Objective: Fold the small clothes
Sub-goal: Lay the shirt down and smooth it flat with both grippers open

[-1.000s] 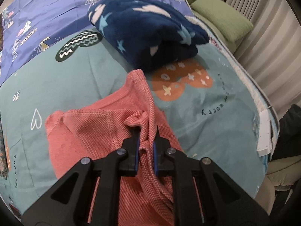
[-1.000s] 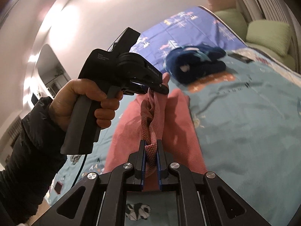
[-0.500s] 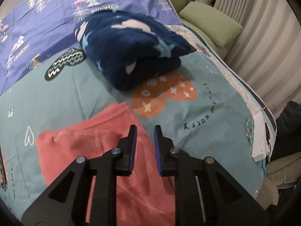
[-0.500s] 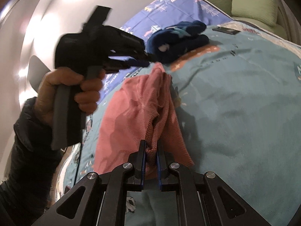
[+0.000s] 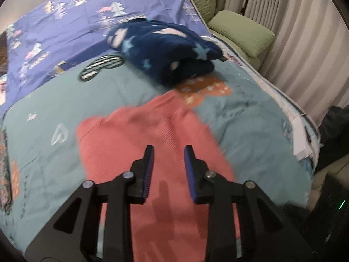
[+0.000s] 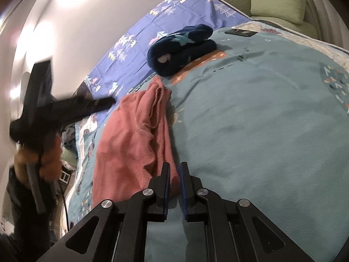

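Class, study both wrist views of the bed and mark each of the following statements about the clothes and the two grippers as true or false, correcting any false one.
1. The right gripper pinches an edge of the pink garment. True.
2. The left gripper grips the pink garment. False: its jaws are opening, with nothing between them; the garment lies below.
3. The folded navy star-print garment lies on the bed beyond the pink one. True.
4. The pink garment rests on the green cushion. False: it lies on the teal bedspread.
5. The navy garment is spread out flat. False: it is folded into a thick bundle.
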Demonstrator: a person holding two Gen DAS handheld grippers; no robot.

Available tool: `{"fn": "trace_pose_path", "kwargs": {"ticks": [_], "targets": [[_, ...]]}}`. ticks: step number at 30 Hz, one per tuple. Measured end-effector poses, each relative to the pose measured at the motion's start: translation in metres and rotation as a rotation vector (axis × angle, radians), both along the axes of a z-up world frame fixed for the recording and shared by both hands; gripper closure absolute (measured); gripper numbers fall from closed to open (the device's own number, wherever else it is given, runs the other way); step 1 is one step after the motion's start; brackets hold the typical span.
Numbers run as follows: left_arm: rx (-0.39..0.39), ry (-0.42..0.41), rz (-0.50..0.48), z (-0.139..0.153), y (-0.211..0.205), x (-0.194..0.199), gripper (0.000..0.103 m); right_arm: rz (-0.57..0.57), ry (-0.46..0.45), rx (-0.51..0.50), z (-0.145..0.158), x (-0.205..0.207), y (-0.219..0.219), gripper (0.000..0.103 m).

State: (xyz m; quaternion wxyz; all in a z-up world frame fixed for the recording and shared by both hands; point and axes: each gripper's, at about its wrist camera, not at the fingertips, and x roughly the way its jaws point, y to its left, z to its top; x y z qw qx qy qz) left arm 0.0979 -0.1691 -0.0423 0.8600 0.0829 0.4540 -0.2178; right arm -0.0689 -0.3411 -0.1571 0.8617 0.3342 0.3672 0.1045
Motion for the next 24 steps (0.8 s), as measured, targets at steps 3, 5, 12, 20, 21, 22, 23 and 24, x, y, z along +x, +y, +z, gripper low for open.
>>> {"fn": "trace_pose_path", "kwargs": {"ticks": [3,5,12,20,21,22,23,24], "targets": [[0.025,-0.025,0.033,-0.009,0.023,-0.018,0.072,0.063,-0.048,-0.066,0.017,0.006,0.011,0.092],[0.045,-0.024,0.057,-0.017,0.035,-0.029,0.072,0.126,-0.078,-0.102,0.028,0.013,0.025,0.092],[0.031,-0.03,0.044,-0.041,0.046,-0.053,0.066,0.178,0.025,-0.229,0.005,0.03,0.052,0.101],[0.028,-0.008,0.044,-0.061,0.053,-0.069,0.065,0.082,0.065,-0.272,0.015,0.018,0.037,0.098],[0.026,-0.007,0.039,-0.061,0.054,-0.07,0.065,0.108,0.048,-0.239,0.019,0.02,0.034,0.097],[0.023,-0.006,0.034,-0.059,0.056,-0.071,0.065,0.134,0.035,-0.194,0.021,0.023,0.028,0.097],[0.018,-0.006,0.035,-0.058,0.058,-0.072,0.065,0.15,0.028,-0.163,0.024,0.027,0.026,0.097],[0.01,-0.003,0.038,-0.057,0.059,-0.072,0.065,0.157,0.021,-0.158,0.03,0.035,0.024,0.096]]}}
